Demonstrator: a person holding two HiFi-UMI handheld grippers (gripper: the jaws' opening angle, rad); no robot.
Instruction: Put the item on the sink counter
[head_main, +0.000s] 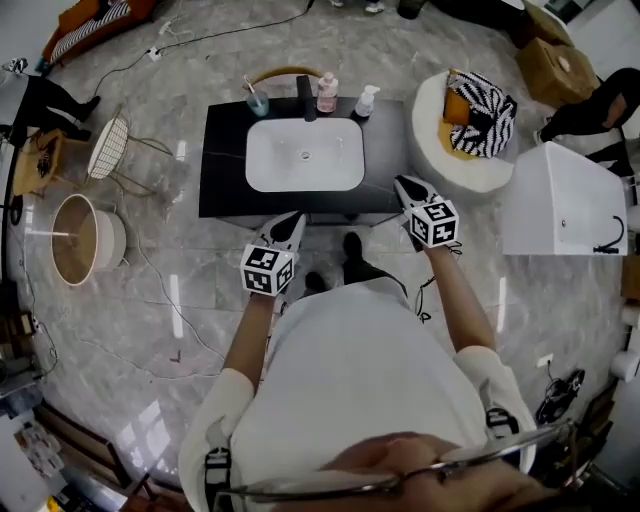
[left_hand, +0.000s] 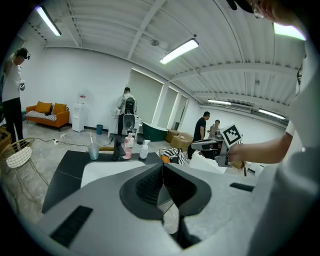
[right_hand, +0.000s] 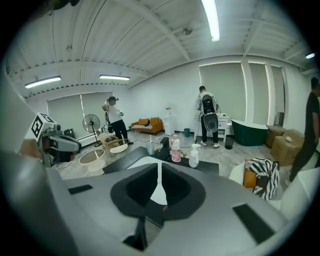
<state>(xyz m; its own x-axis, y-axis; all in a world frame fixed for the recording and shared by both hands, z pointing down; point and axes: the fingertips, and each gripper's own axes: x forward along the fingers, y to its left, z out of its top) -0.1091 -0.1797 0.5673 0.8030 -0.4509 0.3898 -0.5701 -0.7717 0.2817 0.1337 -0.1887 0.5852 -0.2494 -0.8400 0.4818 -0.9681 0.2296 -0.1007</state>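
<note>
The black sink counter (head_main: 225, 150) with its white basin (head_main: 305, 155) stands straight ahead of me. Along its back edge are a cup with a toothbrush (head_main: 257, 100), a black faucet (head_main: 307, 98), a pink bottle (head_main: 327, 92) and a white spray bottle (head_main: 366, 100). My left gripper (head_main: 293, 218) hovers at the counter's front edge, jaws shut and empty (left_hand: 162, 165). Over the front right corner, my right gripper (head_main: 405, 184) is also shut with nothing between its jaws (right_hand: 159, 167). The same bottles (right_hand: 176, 149) show beyond it.
A white armchair with a striped cushion (head_main: 480, 120) stands right of the counter, and a white cabinet (head_main: 565, 200) further right. A wire basket stool (head_main: 108, 148) and a round wooden table (head_main: 75, 240) are on the left. Cables cross the floor. People stand at the back (right_hand: 207, 115).
</note>
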